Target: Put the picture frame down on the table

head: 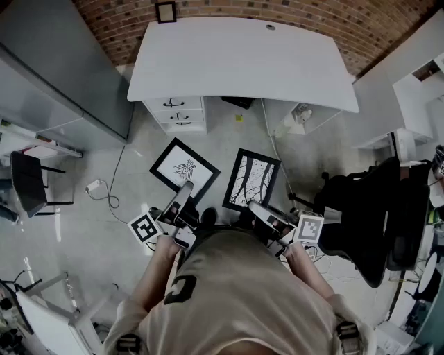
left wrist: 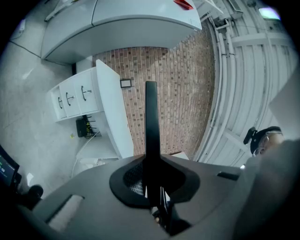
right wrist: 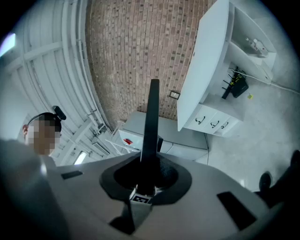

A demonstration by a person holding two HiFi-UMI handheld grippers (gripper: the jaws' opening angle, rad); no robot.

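I hold two black picture frames above the floor, in front of the white table. The left frame shows a small dark drawing on white, and my left gripper is shut on its near edge. The right frame shows dark branching lines, and my right gripper is shut on its lower edge. In the left gripper view the left frame stands edge-on as a thin black bar out of the left gripper. The right gripper view shows the right frame likewise in the right gripper.
A drawer unit stands under the table's left side. A small dark frame leans on the brick wall behind the table. A black office chair is at my right. A cable and plug lie on the floor at left.
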